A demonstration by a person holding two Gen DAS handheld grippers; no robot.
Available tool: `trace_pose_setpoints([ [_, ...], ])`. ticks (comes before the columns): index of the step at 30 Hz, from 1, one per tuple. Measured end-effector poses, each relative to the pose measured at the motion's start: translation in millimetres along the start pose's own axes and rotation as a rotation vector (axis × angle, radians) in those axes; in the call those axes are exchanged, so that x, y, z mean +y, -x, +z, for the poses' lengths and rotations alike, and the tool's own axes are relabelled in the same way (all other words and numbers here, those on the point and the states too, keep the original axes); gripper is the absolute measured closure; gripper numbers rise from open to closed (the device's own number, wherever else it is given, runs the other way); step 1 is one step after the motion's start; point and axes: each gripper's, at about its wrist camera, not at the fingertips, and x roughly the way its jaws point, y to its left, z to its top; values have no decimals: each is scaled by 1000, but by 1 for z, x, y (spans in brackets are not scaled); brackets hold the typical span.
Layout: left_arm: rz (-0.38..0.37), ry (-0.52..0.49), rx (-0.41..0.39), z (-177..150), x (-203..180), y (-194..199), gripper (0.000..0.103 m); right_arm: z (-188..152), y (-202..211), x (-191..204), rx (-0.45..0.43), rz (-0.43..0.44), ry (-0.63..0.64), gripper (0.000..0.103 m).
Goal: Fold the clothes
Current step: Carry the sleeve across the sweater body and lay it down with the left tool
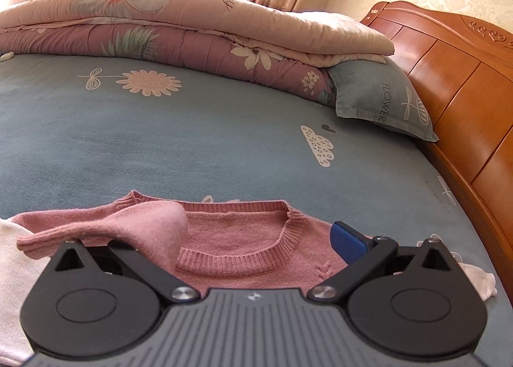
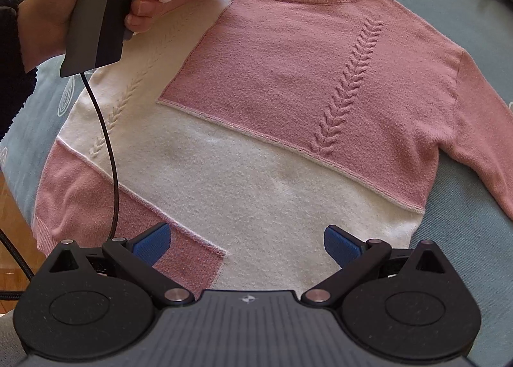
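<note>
A pink and cream knit sweater [image 2: 288,78] lies flat, front up, on the bed, with its right sleeve [image 2: 481,129] stretched out. In the left wrist view I see its neckline [image 1: 231,238], and a folded-over pink sleeve [image 1: 128,222] drapes across the left finger and hides it. My left gripper [image 1: 250,238] is open at the collar, with only its right blue pad [image 1: 348,243] showing. My right gripper [image 2: 245,243] is open just above the cream lower part, with nothing between its pads. A hand [image 2: 48,14] holds the left gripper's handle [image 2: 96,14] at the sweater's shoulder.
The blue-grey bedsheet [image 1: 192,142] stretches beyond the sweater. Folded floral quilts [image 1: 192,24] and a pillow [image 1: 381,97] lie at the far side. A wooden headboard [image 1: 449,72] runs along the right. A black cable [image 2: 109,142] hangs over the sweater's left side.
</note>
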Motion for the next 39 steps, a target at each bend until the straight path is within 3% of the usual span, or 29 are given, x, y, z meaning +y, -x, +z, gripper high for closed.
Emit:
trace_pose_setpoints([
  [9, -29, -12, 3, 4, -9, -3, 1, -5, -2, -8, 10, -19, -35, 0],
  [15, -34, -83, 15, 2, -23, -5, 1, -7, -4, -9, 12, -18, -38, 0],
  [30, -50, -313, 259, -66, -37, -26, 1, -14, -7, -20, 23, -29, -67, 0],
  [34, -23, -235, 227, -62, -25, -11, 1, -18, -6, -25, 24, -25, -82, 0],
  [37, 29, -248, 180, -56, -26, -9, 1, -21, -7, -26, 25, -21, -83, 0],
  [39, -11, -257, 154, -53, -32, -8, 1, -23, -8, -26, 28, -19, -85, 0],
])
